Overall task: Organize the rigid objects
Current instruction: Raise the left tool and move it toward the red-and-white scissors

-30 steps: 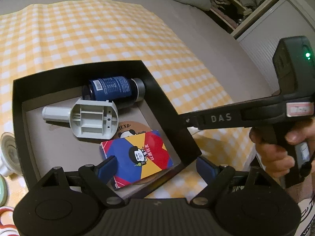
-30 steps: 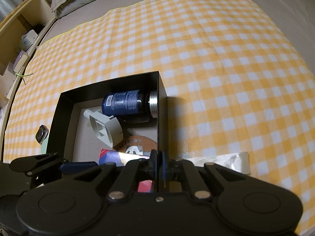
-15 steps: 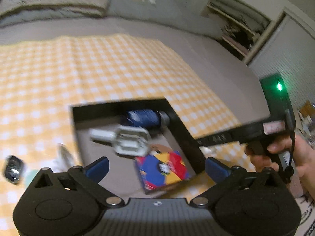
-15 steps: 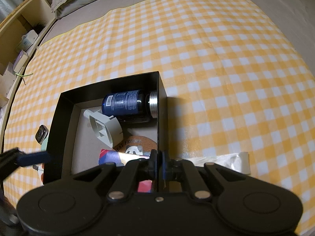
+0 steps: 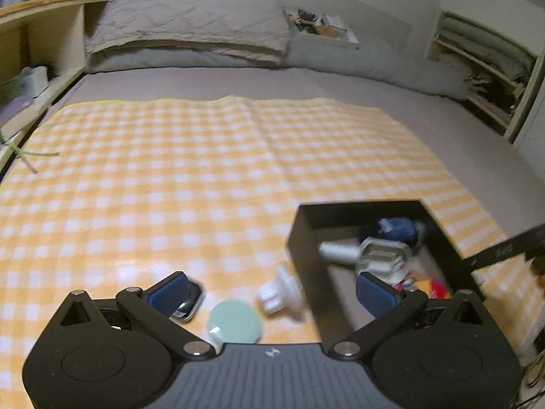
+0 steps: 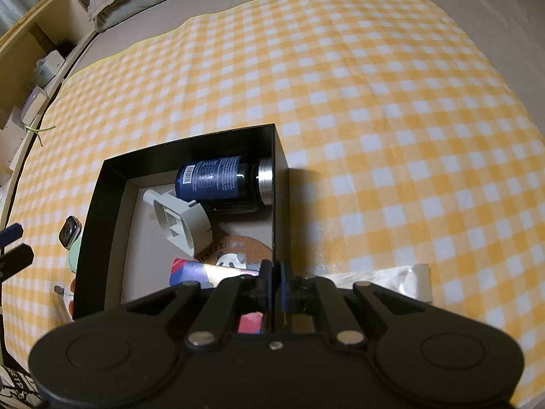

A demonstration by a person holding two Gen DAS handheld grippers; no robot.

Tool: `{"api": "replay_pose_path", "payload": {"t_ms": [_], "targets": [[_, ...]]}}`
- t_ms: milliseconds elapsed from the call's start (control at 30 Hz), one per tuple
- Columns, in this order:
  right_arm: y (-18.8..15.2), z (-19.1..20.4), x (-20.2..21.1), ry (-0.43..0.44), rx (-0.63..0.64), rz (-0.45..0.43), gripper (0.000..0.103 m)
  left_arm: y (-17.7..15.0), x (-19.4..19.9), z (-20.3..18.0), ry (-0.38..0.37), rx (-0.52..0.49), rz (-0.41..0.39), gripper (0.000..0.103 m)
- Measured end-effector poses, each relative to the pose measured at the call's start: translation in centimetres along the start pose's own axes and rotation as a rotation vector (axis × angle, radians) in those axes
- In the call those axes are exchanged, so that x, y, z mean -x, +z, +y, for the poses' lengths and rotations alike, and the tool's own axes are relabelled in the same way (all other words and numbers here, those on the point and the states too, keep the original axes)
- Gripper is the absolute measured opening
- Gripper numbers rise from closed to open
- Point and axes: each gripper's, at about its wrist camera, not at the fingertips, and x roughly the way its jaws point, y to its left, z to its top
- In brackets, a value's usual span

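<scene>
A black box (image 6: 110, 204) lies on the yellow checked cloth. It holds a blue bottle (image 6: 218, 179), a grey-white plastic part (image 6: 180, 220), a round cork coaster (image 6: 238, 250) and a colourful card pack (image 6: 190, 274). My right gripper (image 6: 276, 283) is shut on the box's right wall. My left gripper (image 5: 272, 293) is open and empty, left of the box (image 5: 306, 255), above a mint round disc (image 5: 235, 322), a white plastic piece (image 5: 277, 294) and a smartwatch (image 5: 189, 301) on the cloth.
A clear plastic wrapper (image 6: 391, 277) lies right of the box. Wooden shelves (image 5: 30, 78) stand at the left, pillows (image 5: 190, 30) at the head of the bed, a shelf unit (image 5: 483, 68) at the right.
My left gripper has pulled out of the box and swung left, so the box now sits at its right. The right gripper has kept its hold on the box wall.
</scene>
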Motion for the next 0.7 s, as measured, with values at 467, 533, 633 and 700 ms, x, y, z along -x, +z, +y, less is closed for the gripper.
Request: {"api": "replay_pose_path", "payload": {"t_ms": [467,533,633,700], "targets": [[0.2,0.1,-0.4,-0.016,0.004,0.009,0.006,-6.9,-1.5,-1.6,-0.272,-0.007,0.196,0.078],[0.2,0.2,-0.5,-0.019,0.006,0.009,0.006,-7.3,-2.2,-1.5,-0.258,0.028,0.22,0.078],[0.2,0.2,-0.5,-0.018,0.006,0.009,0.006,-7.6,-2.5,-0.5,-0.223,0.075,0.219,0.079],[0.2,0.2,-0.5,-0.017,0.005,0.01,0.006,-7.7,-2.0,0.0,-0.203,0.099,0.212,0.079]]}}
